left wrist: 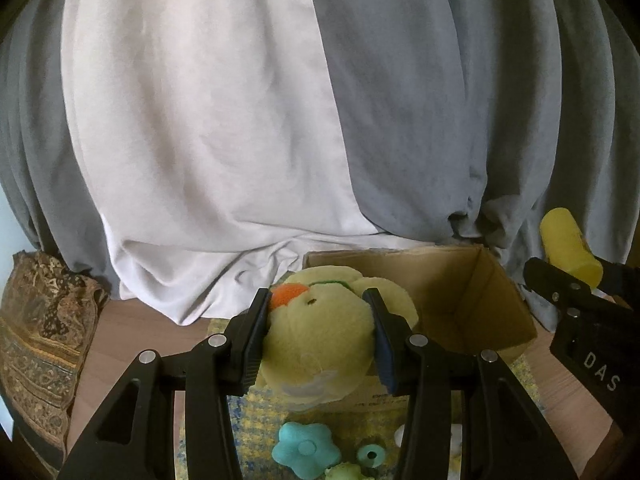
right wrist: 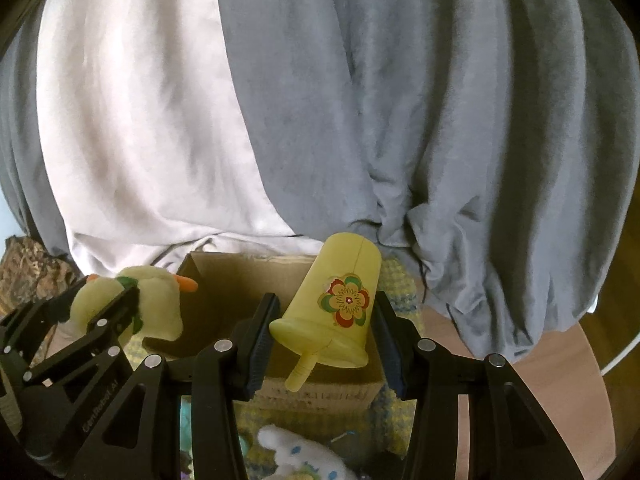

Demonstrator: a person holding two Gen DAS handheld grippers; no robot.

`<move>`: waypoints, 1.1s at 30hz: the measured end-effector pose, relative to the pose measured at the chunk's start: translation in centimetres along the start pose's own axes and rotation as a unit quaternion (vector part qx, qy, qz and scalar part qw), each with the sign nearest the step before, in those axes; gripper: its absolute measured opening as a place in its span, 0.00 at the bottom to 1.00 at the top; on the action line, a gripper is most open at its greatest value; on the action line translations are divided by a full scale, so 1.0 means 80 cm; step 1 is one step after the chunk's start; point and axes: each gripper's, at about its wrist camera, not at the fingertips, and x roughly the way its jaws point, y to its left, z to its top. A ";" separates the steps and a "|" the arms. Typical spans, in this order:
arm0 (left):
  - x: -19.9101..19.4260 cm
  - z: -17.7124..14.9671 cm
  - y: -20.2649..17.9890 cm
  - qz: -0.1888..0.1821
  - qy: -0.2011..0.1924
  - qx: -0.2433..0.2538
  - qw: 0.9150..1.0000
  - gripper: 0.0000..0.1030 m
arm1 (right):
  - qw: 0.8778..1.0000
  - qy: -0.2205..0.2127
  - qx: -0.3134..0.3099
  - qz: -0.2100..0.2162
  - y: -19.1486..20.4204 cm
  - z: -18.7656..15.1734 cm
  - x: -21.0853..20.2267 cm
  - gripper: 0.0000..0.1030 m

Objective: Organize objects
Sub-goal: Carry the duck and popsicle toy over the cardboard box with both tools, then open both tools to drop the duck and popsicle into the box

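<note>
My left gripper (left wrist: 316, 308) is shut on a pale yellow plush toy (left wrist: 320, 344) with an orange beak, held in front of an open cardboard box (left wrist: 460, 300). In the right wrist view, my right gripper (right wrist: 326, 304) is shut on a yellow plastic cup (right wrist: 336, 304) with a flower print. The cup is tilted bottom-up with a short stem sticking out below, just over the box (right wrist: 224, 280). The left gripper (right wrist: 104, 300) with the plush toy (right wrist: 160, 304) shows at the left. The right gripper (left wrist: 572, 276) and cup (left wrist: 568, 244) show at the left wrist view's right edge.
White drapery (left wrist: 200, 140) and grey drapery (left wrist: 440, 100) hang right behind the box. A teal flower toy (left wrist: 306, 448), a teal ring (left wrist: 372, 456) and a white plush toy (right wrist: 288, 456) lie on a yellow-blue mat (left wrist: 256, 420). A patterned cushion (left wrist: 40, 340) lies at left on the wooden surface (right wrist: 560, 380).
</note>
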 end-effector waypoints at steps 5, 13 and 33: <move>0.016 0.014 -0.009 -0.003 0.006 0.017 1.000 0.44 | 1.000 0.020 0.004 0.008 -0.003 0.010 0.021 0.45; 0.035 0.019 -0.015 -0.016 0.024 0.023 0.999 0.45 | 0.998 0.051 0.012 0.017 -0.008 0.018 0.055 0.46; 0.016 0.011 -0.002 0.044 0.008 0.015 0.999 0.88 | 0.997 0.064 0.040 -0.019 -0.025 0.015 0.050 0.96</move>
